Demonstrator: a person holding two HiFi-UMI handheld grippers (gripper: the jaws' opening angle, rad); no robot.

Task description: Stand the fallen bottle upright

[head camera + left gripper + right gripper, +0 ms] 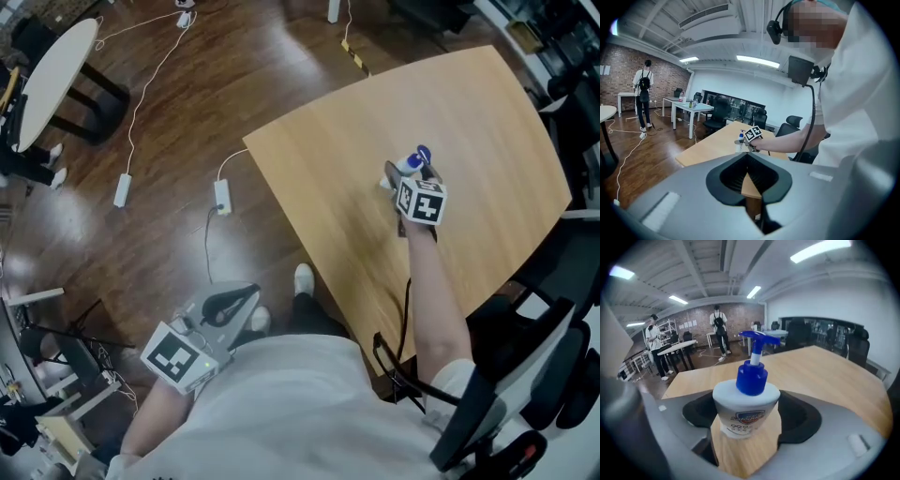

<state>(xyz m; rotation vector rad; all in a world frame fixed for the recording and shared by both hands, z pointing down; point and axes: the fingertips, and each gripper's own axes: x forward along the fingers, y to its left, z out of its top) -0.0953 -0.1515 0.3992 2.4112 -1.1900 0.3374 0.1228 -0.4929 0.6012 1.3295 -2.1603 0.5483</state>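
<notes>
Grips a white pump bottle [746,404] upright on the wooden table [469,103] with the right gripper [746,420].

Around: a power strip [222,197] and white cables [150,89] on the dark floor off the table's left edge, a round white table [52,75] farther off, a black office chair [525,375] close at the right. Bare wood on every side of the bottle [410,165], well in from all edges. Reaches forward from the near edge with the right arm stretched, marker cube on top, the right gripper [405,173] clamping the bottle's body from both sides, blue pump head up. Hangs the left gripper [246,298] low beside the person, off the table over the floor, jaws meeting at the tips around nothing [748,172].
</notes>
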